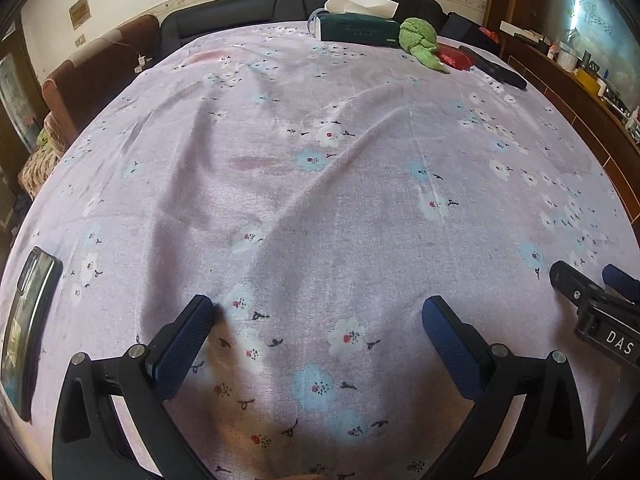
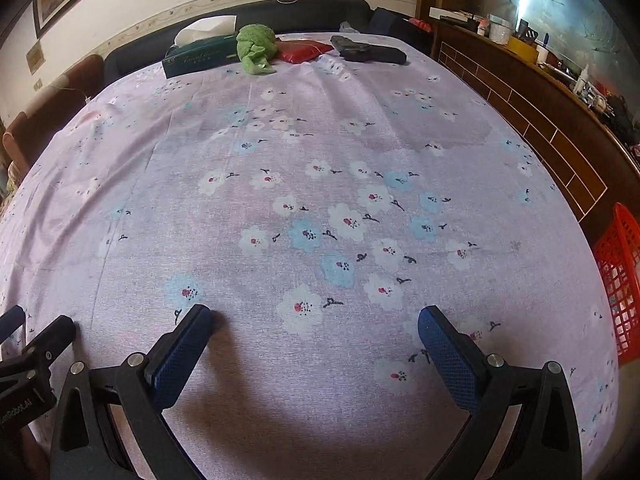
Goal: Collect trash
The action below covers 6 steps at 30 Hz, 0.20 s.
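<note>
My left gripper (image 1: 319, 306) hangs open just over the flowered lilac tablecloth (image 1: 320, 184), with nothing between its blue pads. My right gripper (image 2: 316, 313) is open too and holds nothing above the same cloth (image 2: 320, 360). The two grippers are side by side, each showing at the edge of the other's view. At the far side of the table lie a crumpled green wad (image 2: 256, 50) and a red packet (image 2: 302, 51). The left wrist view shows the same green wad (image 1: 420, 38) and red packet (image 1: 454, 58) at its upper right. A red mesh basket (image 2: 618, 280) stands off the table's right edge.
A dark green tissue box (image 2: 198, 56) and a flat black object (image 2: 368, 52) lie at the far edge beside the wad. A phone (image 1: 28, 328) lies at the table's left edge. A dark sofa runs behind the table, and a wooden counter along the right.
</note>
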Available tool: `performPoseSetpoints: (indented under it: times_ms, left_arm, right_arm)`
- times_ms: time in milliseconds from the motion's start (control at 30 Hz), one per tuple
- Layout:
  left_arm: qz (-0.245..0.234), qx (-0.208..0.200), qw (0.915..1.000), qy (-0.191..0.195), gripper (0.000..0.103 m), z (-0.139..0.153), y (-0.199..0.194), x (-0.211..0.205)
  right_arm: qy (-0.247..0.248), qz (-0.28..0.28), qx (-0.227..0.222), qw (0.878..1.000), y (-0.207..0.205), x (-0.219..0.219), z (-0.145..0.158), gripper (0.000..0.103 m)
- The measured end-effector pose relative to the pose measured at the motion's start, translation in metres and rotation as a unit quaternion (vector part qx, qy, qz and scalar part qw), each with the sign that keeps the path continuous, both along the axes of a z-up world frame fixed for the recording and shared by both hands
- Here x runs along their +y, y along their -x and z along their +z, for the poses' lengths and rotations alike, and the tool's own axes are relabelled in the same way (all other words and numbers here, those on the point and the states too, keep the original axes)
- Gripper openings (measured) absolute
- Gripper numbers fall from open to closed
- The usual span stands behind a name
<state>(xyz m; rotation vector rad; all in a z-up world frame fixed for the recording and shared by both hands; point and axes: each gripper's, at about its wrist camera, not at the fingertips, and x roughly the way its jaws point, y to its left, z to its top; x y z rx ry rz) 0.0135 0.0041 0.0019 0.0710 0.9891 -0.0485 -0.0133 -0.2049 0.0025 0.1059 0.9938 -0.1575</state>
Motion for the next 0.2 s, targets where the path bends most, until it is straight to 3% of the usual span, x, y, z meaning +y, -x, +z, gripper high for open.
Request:
performPoseSetpoints:
  times_ms: [200]
  left_arm:
    - [-0.002,-0.002,1.0,0.001,0.103,0.0002,0.001,0.0003]
  right_arm:
    - [0.0,0.0,0.0,1.0,-0.0001,0.0,0.0,0.103]
